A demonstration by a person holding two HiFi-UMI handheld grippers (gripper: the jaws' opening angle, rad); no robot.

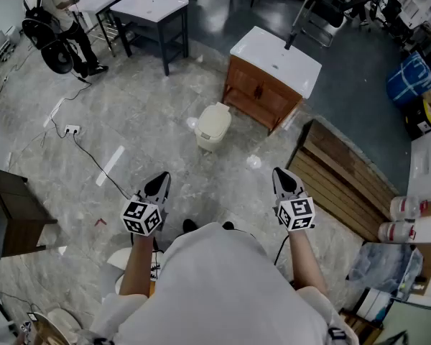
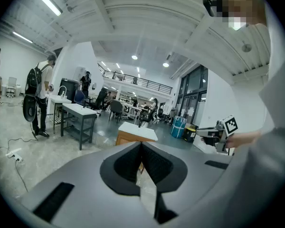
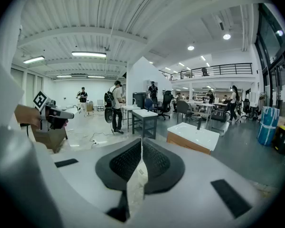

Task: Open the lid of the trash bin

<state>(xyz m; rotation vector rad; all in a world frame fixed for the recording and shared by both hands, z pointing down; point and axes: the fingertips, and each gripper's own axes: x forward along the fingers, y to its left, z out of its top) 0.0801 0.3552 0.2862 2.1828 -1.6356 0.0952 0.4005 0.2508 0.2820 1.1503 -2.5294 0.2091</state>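
The trash bin (image 1: 213, 126) is a small cream bin with its lid down, standing on the marble floor ahead of me, in front of a wooden cabinet. My left gripper (image 1: 159, 184) and right gripper (image 1: 283, 179) are held side by side at waist height, well short of the bin and to either side of it. Both are shut, with nothing between the jaws. In the left gripper view the black pads (image 2: 154, 163) meet at the tip, and the right gripper view shows the same for its pads (image 3: 154, 161). The bin does not show in either gripper view.
A wooden cabinet with a white top (image 1: 273, 77) stands just behind the bin. A slatted wooden panel (image 1: 341, 182) lies at the right. A grey table (image 1: 154, 13) and a person with a backpack (image 1: 54, 13) are far left. A cable and power strip (image 1: 72, 129) cross the floor.
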